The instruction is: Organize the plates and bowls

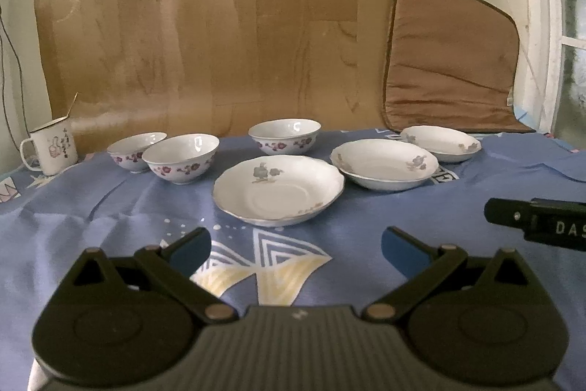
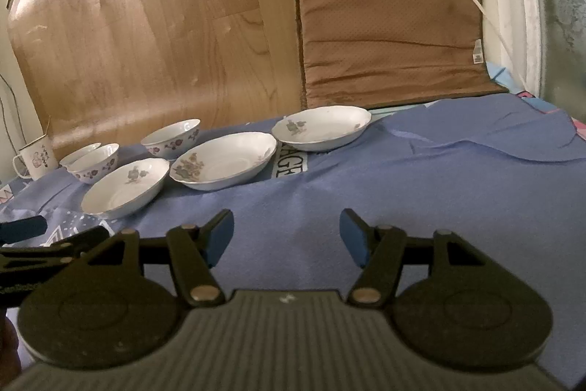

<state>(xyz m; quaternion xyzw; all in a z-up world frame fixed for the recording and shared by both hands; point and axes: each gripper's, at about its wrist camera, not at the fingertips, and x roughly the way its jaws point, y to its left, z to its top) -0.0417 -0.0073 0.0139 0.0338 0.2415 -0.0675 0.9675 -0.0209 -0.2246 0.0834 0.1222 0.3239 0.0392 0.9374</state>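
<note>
The right gripper's (image 1: 534,222) black body carries white letters "DAS", cut off at the picture's edge. On the blue cloth (image 2: 421,178) a printed white panel shows "AGE" beside the middle plate (image 2: 223,160); the rest of the word is hidden. The mug (image 1: 51,147) at the far left has small dark characters, too small to read.

Three plates stand in a slanting row: the near plate (image 1: 278,193), the middle plate and the far plate (image 1: 441,141). The near and middle plates are just beside each other. Three bowls (image 1: 181,156) with purple flowers stand behind and to the left of them, two of them very close together.

The left gripper (image 1: 295,246) hovers in front of the near plate, fingers wide apart, nothing between them. The right gripper's fingers are also apart and hold nothing. Before it the cloth is bare up to the brown cushion (image 2: 388,32).
</note>
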